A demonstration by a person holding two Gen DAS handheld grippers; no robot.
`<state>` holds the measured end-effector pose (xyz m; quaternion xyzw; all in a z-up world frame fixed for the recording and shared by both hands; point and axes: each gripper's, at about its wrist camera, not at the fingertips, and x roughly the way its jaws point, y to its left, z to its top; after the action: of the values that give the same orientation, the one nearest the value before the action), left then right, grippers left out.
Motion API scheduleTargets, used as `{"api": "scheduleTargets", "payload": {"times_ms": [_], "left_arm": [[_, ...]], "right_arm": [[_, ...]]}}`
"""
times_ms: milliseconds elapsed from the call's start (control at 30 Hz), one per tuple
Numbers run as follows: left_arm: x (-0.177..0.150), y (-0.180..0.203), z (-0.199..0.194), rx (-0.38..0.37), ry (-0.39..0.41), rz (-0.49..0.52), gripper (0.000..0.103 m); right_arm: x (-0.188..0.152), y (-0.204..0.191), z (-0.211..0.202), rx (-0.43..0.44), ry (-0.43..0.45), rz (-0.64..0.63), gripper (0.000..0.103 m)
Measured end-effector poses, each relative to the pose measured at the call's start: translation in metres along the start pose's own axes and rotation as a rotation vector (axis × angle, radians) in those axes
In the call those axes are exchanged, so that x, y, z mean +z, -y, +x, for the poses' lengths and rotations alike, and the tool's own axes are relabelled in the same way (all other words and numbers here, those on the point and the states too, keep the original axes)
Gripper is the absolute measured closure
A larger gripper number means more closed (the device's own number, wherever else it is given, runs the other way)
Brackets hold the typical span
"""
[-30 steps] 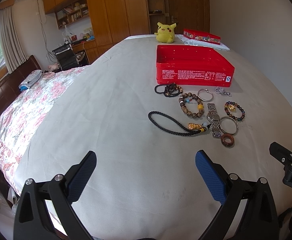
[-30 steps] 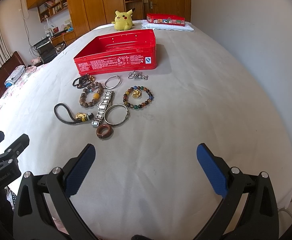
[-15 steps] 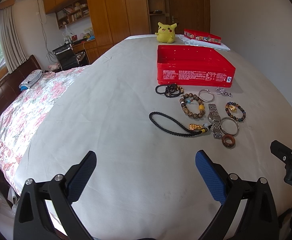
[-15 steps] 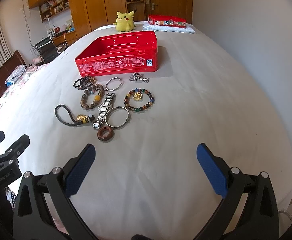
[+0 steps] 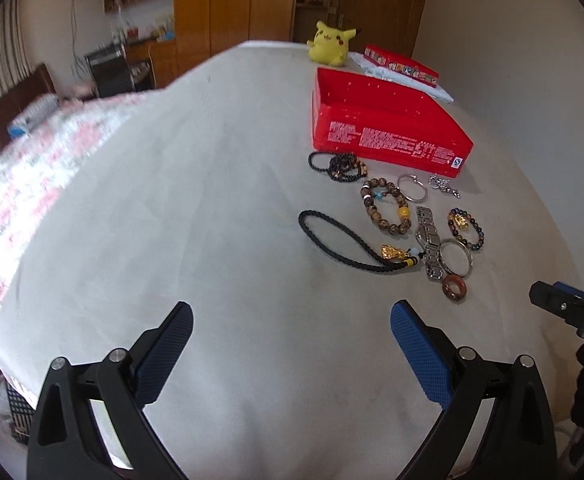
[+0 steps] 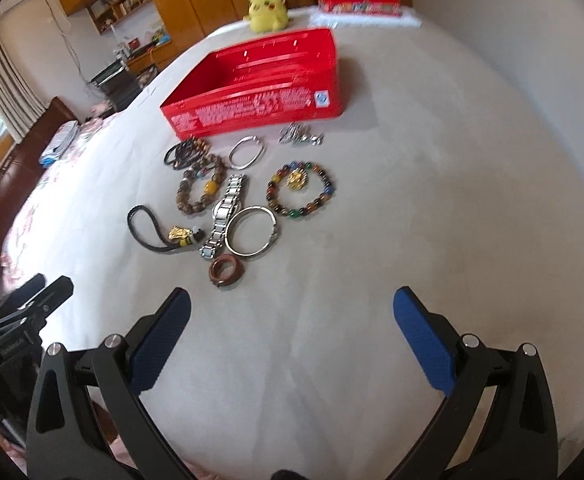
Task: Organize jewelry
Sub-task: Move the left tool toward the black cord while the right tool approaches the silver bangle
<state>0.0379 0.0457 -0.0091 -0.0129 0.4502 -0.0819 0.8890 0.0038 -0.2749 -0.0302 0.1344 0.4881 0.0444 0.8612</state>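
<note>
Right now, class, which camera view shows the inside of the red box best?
The right wrist view: the red box shows its ridged interior. The left wrist view shows the red box lower, mostly front wall and inner far wall.

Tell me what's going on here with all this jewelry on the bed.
A person holds two grippers over a bed, and both the left gripper and the right gripper are open and empty. The jewelry lies in a cluster in front of an open red box: beaded bracelets, a watch, a bangle, a brown ring and a black cord. No jewelry shows in the visible part of the box, so sorting seems not yet begun.
</note>
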Motion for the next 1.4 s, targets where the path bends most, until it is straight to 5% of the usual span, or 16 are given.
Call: {"api": "scheduleTargets", "payload": {"times_ms": [300, 800, 1100, 1200, 1300, 1333, 1400], "left_arm": [[0.03, 0.001, 0.036, -0.094, -0.14, -0.003, 0.005], [0.051, 0.073, 0.089, -0.223, -0.348, 0.083, 0.034], [0.054, 0.086, 0.115, -0.165, -0.383, 0.07, 0.04], [0.056, 0.088, 0.125, -0.122, -0.379, 0.076, 0.056], [0.058, 0.08, 0.127, -0.096, -0.365, 0.072, 0.083], [0.058, 0.075, 0.127, -0.084, -0.365, 0.065, 0.095], [0.059, 0.063, 0.127, -0.105, -0.367, 0.042, 0.1]], "right_arm": [[0.027, 0.003, 0.015, 0.024, -0.05, -0.01, 0.003], [0.053, 0.032, 0.037, 0.03, -0.122, 0.058, 0.003], [0.058, 0.036, 0.041, -0.012, -0.113, 0.038, 0.003], [0.06, 0.035, 0.044, -0.016, -0.115, 0.035, 0.003], [0.061, 0.032, 0.049, -0.017, -0.123, 0.021, 0.005], [0.061, 0.03, 0.051, -0.014, -0.128, 0.017, 0.008], [0.062, 0.028, 0.056, 0.009, -0.152, 0.014, 0.023]]}}
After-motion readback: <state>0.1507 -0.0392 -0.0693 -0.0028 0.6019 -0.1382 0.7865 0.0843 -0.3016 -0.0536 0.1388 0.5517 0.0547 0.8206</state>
